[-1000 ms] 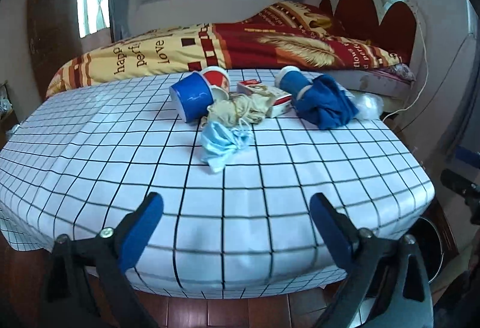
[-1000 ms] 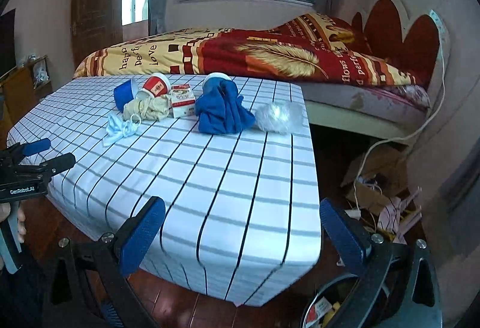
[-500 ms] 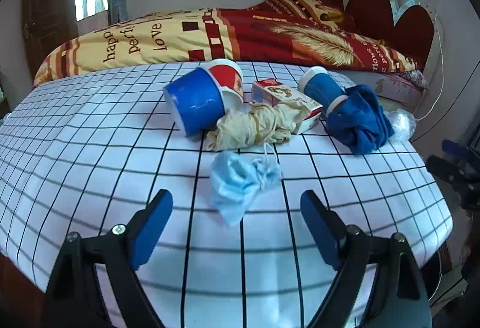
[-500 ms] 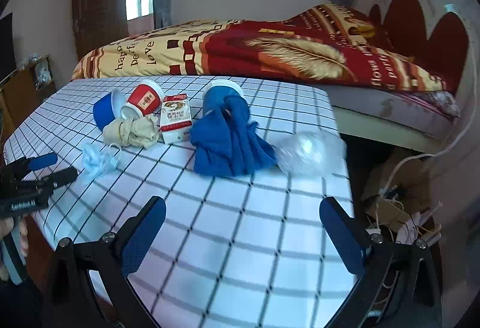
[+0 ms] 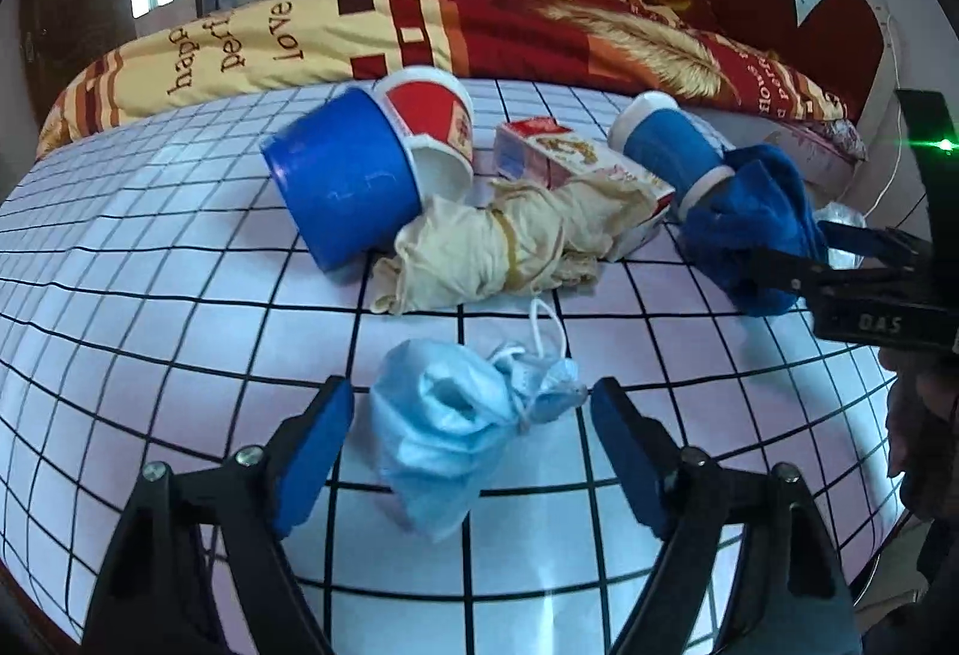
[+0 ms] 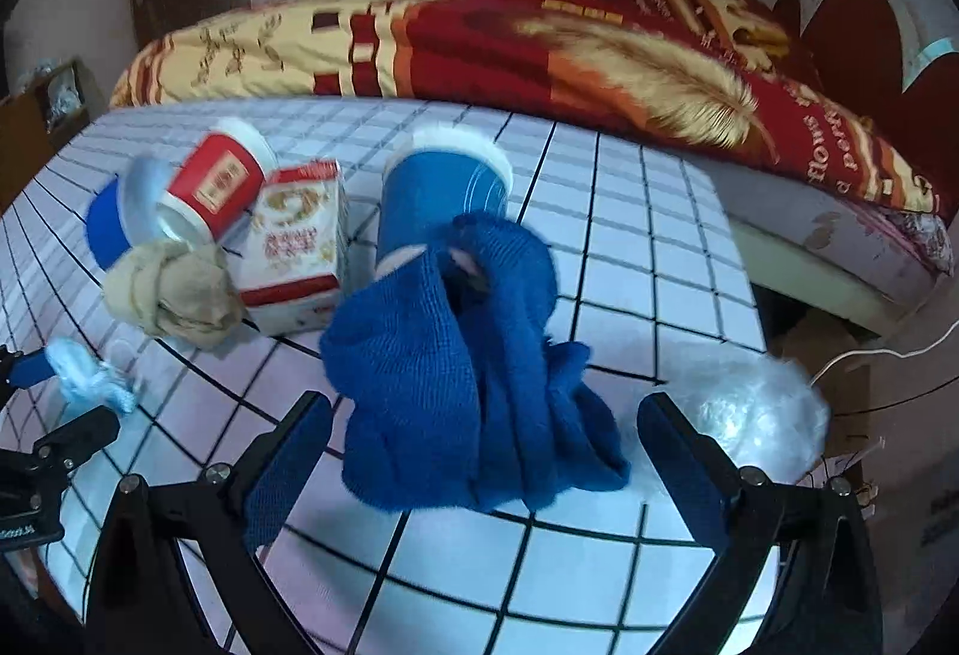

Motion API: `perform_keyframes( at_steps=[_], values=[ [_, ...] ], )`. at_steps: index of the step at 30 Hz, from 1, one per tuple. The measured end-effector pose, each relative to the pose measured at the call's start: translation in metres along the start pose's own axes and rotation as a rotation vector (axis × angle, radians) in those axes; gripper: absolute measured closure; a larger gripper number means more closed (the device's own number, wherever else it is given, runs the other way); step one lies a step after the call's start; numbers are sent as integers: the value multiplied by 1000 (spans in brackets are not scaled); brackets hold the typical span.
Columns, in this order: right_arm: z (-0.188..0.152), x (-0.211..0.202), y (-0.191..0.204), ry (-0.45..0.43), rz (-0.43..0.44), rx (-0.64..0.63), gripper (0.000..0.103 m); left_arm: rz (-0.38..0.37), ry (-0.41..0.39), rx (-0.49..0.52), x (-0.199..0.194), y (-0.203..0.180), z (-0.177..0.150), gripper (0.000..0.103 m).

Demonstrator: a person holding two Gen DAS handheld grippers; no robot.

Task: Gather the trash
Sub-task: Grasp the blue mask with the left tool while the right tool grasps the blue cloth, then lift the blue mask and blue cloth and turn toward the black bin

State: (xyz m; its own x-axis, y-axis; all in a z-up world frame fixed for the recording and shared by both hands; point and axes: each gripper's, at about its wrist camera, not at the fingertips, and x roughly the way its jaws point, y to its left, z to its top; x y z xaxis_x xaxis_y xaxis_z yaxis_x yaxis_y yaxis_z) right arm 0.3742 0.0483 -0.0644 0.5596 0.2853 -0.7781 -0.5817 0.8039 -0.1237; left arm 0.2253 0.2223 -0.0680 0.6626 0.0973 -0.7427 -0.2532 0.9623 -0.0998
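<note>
Trash lies on a checked tablecloth [image 5: 150,331]. A crumpled light-blue face mask [image 5: 461,427] sits between the open jaws of my left gripper [image 5: 470,433]. Behind it lie a beige knotted cloth [image 5: 509,247], a blue cup [image 5: 341,187], a red cup [image 5: 434,115], a small carton [image 5: 569,163] and a second blue cup [image 5: 674,145]. A blue knitted cloth [image 6: 455,373] lies between the open jaws of my right gripper [image 6: 485,451], partly against the second blue cup [image 6: 440,193]. A crumpled clear plastic wad [image 6: 749,409] lies just right of the right finger.
A bed with a red and yellow quilt [image 5: 479,20] stands behind the table. The table's right edge [image 6: 749,283] drops to a floor with a cable and cardboard [image 6: 839,355]. The other gripper shows at each view's edge [image 5: 869,283] [image 6: 42,451].
Both grippers have moved forward over the table. The left now has the mask between its open jaws, the right has the blue cloth between its open jaws.
</note>
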Motion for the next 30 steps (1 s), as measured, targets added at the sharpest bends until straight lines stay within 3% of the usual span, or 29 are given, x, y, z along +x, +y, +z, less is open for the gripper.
perform_keyframes(
  at_steps=[6,7,10,14,20,22,30],
  values=[
    [-4,20,2,60,43,19,33,-27,13,-8,5,0,-1,45],
    [-6,18,2,46,46,20,45,-31,8,-6,4,0,-1,52],
    [-7,11,2,27,72,20,60,-32,-18,1,-2,-1,-1,68],
    [-9,-2,3,-25,86,4,63,-45,-50,4,-11,-2,-2,78],
    [-11,-21,10,-74,121,-29,75,-54,-100,20,-29,-4,-2,80],
    [-12,-27,12,-87,137,-34,83,-58,-106,19,-31,-5,-3,81],
    [-21,-63,16,-153,184,-27,87,-77,-130,32,-46,-13,-13,82]
  ],
)
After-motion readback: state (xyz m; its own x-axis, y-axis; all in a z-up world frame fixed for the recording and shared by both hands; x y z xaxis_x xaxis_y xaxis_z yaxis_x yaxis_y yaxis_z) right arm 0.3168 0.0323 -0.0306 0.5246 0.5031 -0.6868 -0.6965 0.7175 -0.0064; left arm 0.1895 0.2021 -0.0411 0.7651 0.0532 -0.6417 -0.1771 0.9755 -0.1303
